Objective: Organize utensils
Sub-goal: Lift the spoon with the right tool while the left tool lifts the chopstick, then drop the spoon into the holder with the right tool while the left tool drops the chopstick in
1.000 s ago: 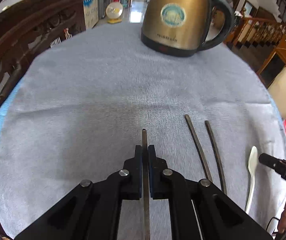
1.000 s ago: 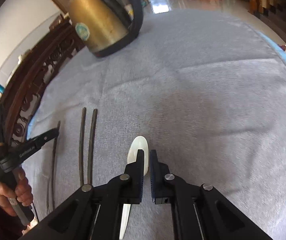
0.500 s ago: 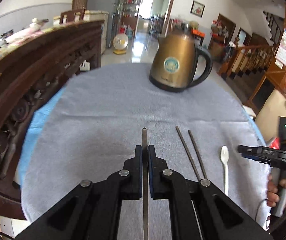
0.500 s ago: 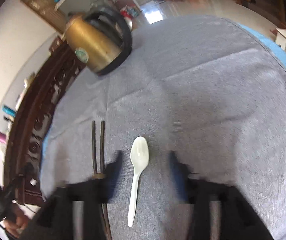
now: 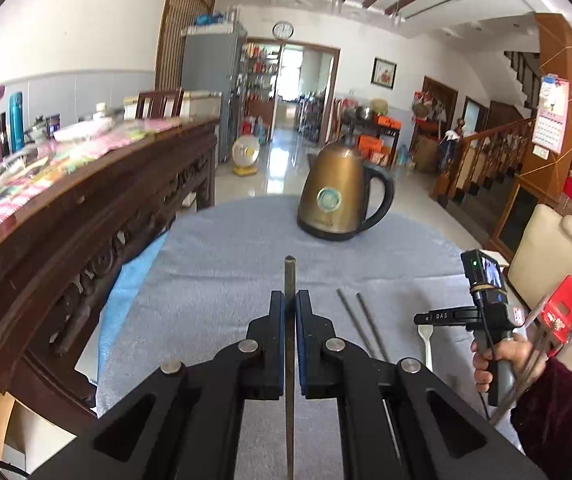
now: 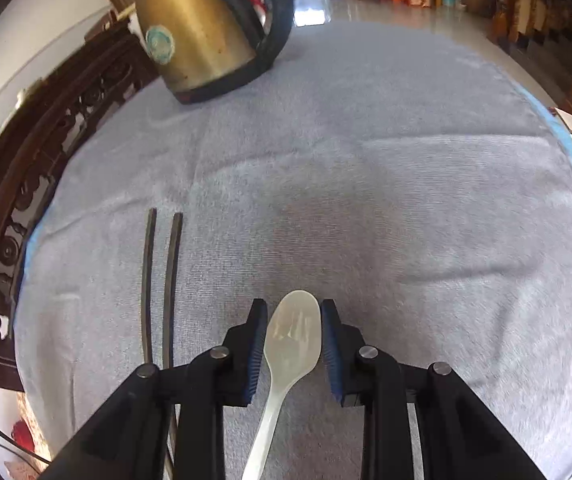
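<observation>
My left gripper [image 5: 290,304] is shut on a dark chopstick [image 5: 289,276] and holds it well above the grey cloth [image 5: 213,256]. Two more dark chopsticks [image 5: 360,322] lie side by side on the cloth to its right; they also show in the right wrist view [image 6: 159,280]. My right gripper [image 6: 293,312] is open, low over the cloth, with its jaws on either side of the bowl of a white plastic spoon [image 6: 292,340]. The spoon lies flat, handle toward me. In the left wrist view the right gripper [image 5: 446,316] is over the spoon [image 5: 426,340].
A bronze electric kettle [image 5: 340,200] stands at the far side of the round table; it also shows in the right wrist view [image 6: 201,28]. A carved dark wooden cabinet [image 5: 65,208] runs along the left. A cream chair [image 5: 558,256] stands to the right.
My left gripper has risen with the chopstick, so the view now takes in the room. My right gripper has opened and dropped down around the spoon's bowl.
</observation>
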### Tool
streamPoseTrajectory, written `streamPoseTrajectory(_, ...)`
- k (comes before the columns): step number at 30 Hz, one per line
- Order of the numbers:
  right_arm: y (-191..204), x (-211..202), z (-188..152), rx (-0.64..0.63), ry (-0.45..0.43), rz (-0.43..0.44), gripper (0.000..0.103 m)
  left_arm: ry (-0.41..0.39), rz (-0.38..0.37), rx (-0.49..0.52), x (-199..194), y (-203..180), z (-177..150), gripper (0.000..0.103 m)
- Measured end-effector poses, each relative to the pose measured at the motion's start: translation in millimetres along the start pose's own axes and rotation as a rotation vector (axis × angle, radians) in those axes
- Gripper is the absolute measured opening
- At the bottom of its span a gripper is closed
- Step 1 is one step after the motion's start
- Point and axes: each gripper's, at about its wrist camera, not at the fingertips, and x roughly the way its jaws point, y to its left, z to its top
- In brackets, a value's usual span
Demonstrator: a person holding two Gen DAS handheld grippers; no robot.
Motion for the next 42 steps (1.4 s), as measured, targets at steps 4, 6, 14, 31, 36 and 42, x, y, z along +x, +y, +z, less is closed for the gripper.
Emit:
streamPoseTrajectory(4,-20,-39,-26,0.052,-0.102,0.016,0.029,-0.055,-0.021,0.003,-29,-8,3,0.005)
streamPoseTrajectory(6,-25,-62,-36,0.060,-0.159,-0.001,0.029,-0.089,-0.023,0.001,-43,-12,4,0.005)
streamPoseTrajectory(14,-53,-162,-97,0.148,-0.425,-0.020,0.029,-0.178,-0.025,-0.013,-85,-20,12,0.005)
streamPoseTrajectory(31,4,-321,-172,0.032,-0.852,0.075,0.029,-0.278,-0.101,-0.016,-155,-45,25,0.005)
streamPoseTrajectory(36,40,-320,-189,-0.049,-0.936,0.049,0.029,-0.285,-0.150,-0.010,-155,-56,22,0.005)
streamPoseTrajectory(42,76,-294,-203,-0.119,-0.966,0.034,0.029,-0.233,-0.196,-0.019,-134,-65,13,0.005)
